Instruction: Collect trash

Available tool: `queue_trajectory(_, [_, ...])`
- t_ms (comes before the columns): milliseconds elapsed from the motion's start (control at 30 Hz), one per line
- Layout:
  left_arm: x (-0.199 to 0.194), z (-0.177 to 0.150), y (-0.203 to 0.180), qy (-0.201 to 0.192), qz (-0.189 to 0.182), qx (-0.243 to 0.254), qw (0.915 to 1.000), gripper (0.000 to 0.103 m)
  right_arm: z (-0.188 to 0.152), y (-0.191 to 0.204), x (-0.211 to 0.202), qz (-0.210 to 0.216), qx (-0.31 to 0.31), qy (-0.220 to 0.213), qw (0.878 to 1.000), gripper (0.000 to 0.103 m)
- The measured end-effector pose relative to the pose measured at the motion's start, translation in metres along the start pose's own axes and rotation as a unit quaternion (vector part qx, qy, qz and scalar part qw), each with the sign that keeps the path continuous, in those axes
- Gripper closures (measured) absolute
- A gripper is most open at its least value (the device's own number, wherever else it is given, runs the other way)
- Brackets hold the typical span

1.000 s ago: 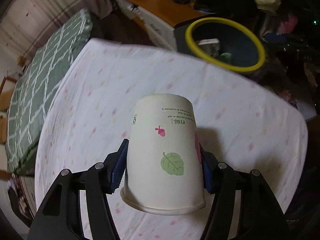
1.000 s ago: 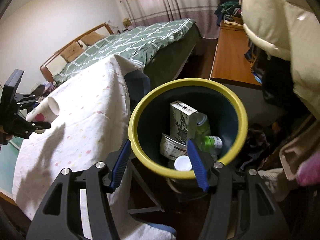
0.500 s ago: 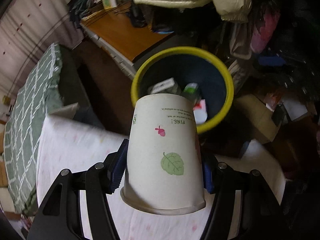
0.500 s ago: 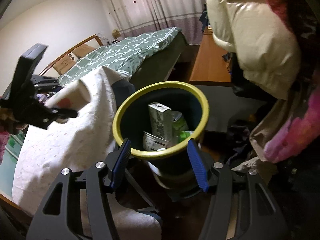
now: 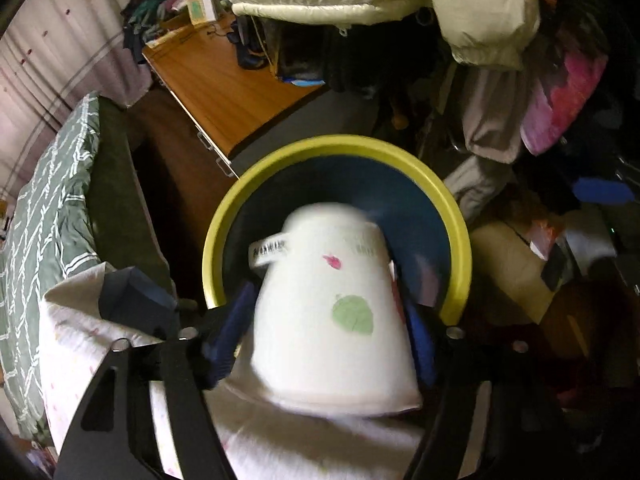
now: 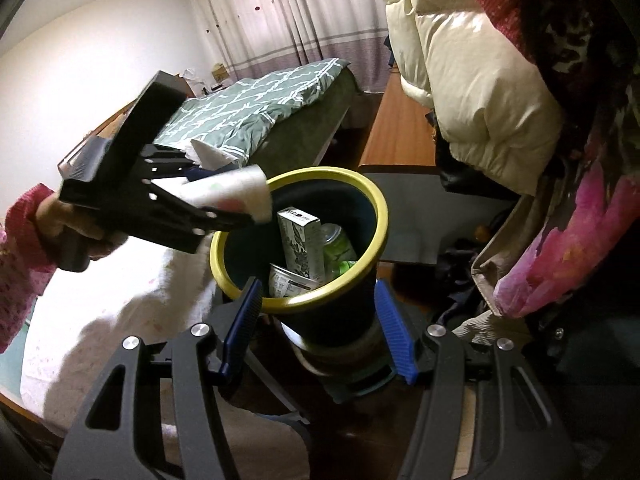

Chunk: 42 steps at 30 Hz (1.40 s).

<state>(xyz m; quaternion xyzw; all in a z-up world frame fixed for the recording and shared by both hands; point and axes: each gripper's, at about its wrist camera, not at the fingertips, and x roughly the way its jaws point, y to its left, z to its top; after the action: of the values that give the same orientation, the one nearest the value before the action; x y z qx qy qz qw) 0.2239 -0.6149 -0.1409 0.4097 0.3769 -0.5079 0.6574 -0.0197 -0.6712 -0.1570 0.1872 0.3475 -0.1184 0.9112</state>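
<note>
My black-framed right gripper (image 6: 318, 330) has ribbed blue fingers (image 6: 394, 330) and silver screws; my sleeve (image 6: 18, 256) is pink knit.

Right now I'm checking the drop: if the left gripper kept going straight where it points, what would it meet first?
Probably the open mouth of the yellow-rimmed trash bin, past the paper cup between the left gripper's jaws; depth is unclear.

The left wrist view looks steeply down from close above the yellow-rimmed bin (image 5: 448, 208), whose mouth fills its middle. The right wrist view looks down more shallowly from a little further back, over the bin (image 6: 360, 188) toward the bed (image 6: 256, 108) beyond. Both share the bin, the bed (image 5: 44, 208) and the wooden desk (image 5: 228, 88) behind it.
</note>
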Motion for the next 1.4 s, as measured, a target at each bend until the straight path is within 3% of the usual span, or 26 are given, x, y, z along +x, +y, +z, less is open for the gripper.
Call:
queue_trajectory(67, [0.002, 0.004, 0.001, -0.011, 0.008, -0.011, 0.9998, 0.016, 0.000, 0.003, -0.002, -0.003, 0.000, 0.001, 1.000, 0.047])
queue_trajectory(233, [-0.040, -0.017, 0.016, -0.064, 0.029, -0.089, 0.9935, 0.014, -0.003, 0.016, -0.011, 0.003, -0.012, -0.001, 1.000, 0.047])
queue_trajectory(300, [-0.080, -0.043, 0.021, -0.108, 0.063, -0.122, 0.9847, 0.005, -0.006, 0.025, -0.013, 0.009, -0.017, -0.003, 1.000, 0.047])
queue_trajectory(367, [-0.117, -0.074, 0.024, -0.149, 0.102, -0.158, 0.9707, 0.005, -0.009, 0.037, -0.016, 0.021, -0.026, -0.005, 0.999, 0.045])
queue_trajectory(567, [-0.223, -0.197, 0.014, -0.236, 0.194, -0.290, 0.9069, 0.005, -0.011, 0.080, -0.026, 0.047, -0.056, -0.024, 0.997, 0.043])
queue_trajectory(633, [-0.256, -0.247, 0.004, -0.262, 0.257, -0.336, 0.8674, 0.005, -0.010, 0.097, -0.033, 0.052, -0.073, -0.037, 0.995, 0.043])
queue_trajectory(667, [-0.265, -0.265, 0.000, -0.268, 0.278, -0.351, 0.8532, 0.005, -0.010, 0.107, -0.037, 0.056, -0.082, -0.043, 0.994, 0.042])
queue_trajectory(700, [-0.279, -0.289, -0.006, -0.275, 0.305, -0.375, 0.8310, 0.005, -0.010, 0.117, -0.042, 0.058, -0.089, -0.048, 0.993, 0.041])
queue_trajectory(733, [-0.288, -0.307, -0.011, -0.278, 0.319, -0.393, 0.8163, 0.005, -0.010, 0.123, -0.044, 0.059, -0.093, -0.051, 0.993, 0.040])
queue_trajectory(833, [-0.308, -0.360, -0.027, -0.256, 0.353, -0.439, 0.7856, 0.005, -0.013, 0.145, -0.057, 0.052, -0.111, -0.068, 0.990, 0.037])
queue_trajectory(933, [-0.324, -0.404, -0.041, -0.244, 0.364, -0.476, 0.7627, 0.005, -0.018, 0.160, -0.067, 0.036, -0.123, -0.087, 0.988, 0.032])
queue_trajectory(1033, [-0.336, -0.436, -0.058, -0.243, 0.371, -0.490, 0.7500, 0.005, -0.026, 0.169, -0.078, 0.027, -0.126, -0.098, 0.987, 0.030])
queue_trajectory(1200, [-0.341, -0.462, -0.083, -0.244, 0.379, -0.489, 0.7466, 0.005, -0.042, 0.185, -0.098, 0.005, -0.134, -0.123, 0.983, 0.024])
queue_trajectory(1400, [-0.343, -0.477, -0.113, -0.236, 0.414, -0.489, 0.7305, 0.005, -0.052, 0.196, -0.108, 0.004, -0.143, -0.134, 0.981, 0.022])
